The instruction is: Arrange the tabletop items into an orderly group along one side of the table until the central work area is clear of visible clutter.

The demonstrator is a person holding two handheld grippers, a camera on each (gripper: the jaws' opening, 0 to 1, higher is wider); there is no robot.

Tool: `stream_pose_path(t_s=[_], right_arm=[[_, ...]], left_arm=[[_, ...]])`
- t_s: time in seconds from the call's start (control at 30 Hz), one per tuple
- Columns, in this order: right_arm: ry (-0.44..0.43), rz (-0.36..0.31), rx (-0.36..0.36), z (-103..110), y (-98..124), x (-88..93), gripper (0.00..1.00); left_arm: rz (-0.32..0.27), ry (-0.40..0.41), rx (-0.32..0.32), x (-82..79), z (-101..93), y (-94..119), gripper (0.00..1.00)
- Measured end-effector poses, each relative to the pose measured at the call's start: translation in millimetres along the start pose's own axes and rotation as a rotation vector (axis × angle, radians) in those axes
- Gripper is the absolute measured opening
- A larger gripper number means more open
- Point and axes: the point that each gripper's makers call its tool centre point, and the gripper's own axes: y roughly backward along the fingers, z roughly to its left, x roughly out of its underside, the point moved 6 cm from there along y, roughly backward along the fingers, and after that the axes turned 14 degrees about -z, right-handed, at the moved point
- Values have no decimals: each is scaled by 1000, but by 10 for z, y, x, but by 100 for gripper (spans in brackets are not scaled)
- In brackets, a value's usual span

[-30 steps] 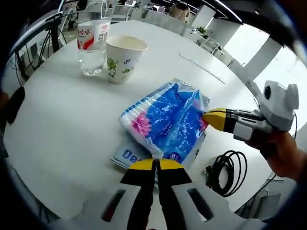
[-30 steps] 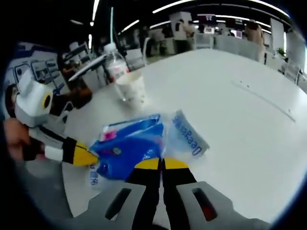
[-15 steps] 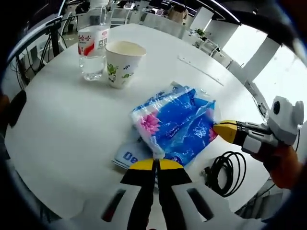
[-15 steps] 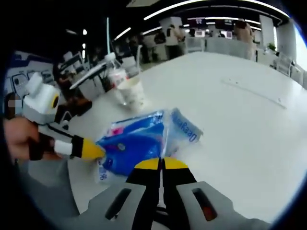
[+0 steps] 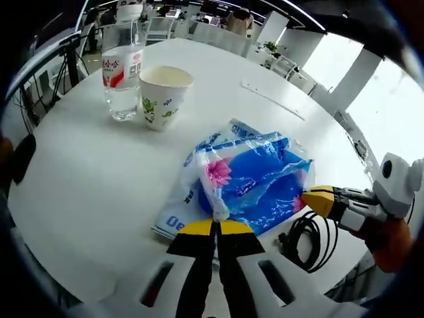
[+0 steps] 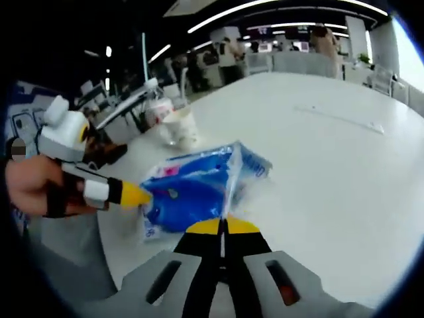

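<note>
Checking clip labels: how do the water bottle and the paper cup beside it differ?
The water bottle is clear plastic with a red-and-white label and is taller; the paper cup is opaque white with green print, shorter and open-topped. Both stand upright, side by side, on the white table.

both claws pinch the blue packet on white table.

A large round white tabletop spreads ahead of the fingers, with a thin pale strip lying on its surface far beyond them. Past the tabletop's far edge stand pale office chairs and white angled columns against bright windows. In the right gripper view, long ceiling light strips glow over a dim open office with distant desks.
</note>
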Motion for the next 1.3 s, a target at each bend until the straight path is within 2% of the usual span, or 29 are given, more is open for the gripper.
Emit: stream_pose_path(t_s=[0.53, 0.73, 1.3], right_arm=[[-32, -50, 70, -147, 295, -29, 0], [-47, -66, 113, -288, 432, -35, 0], [-93, -85, 207, -533, 717, 40, 0]], left_arm=[[-27, -85, 88, -83, -285, -56, 0], [-27, -149, 151, -101, -478, -130, 0], [-22, -220, 263, -173, -843, -371, 0]])
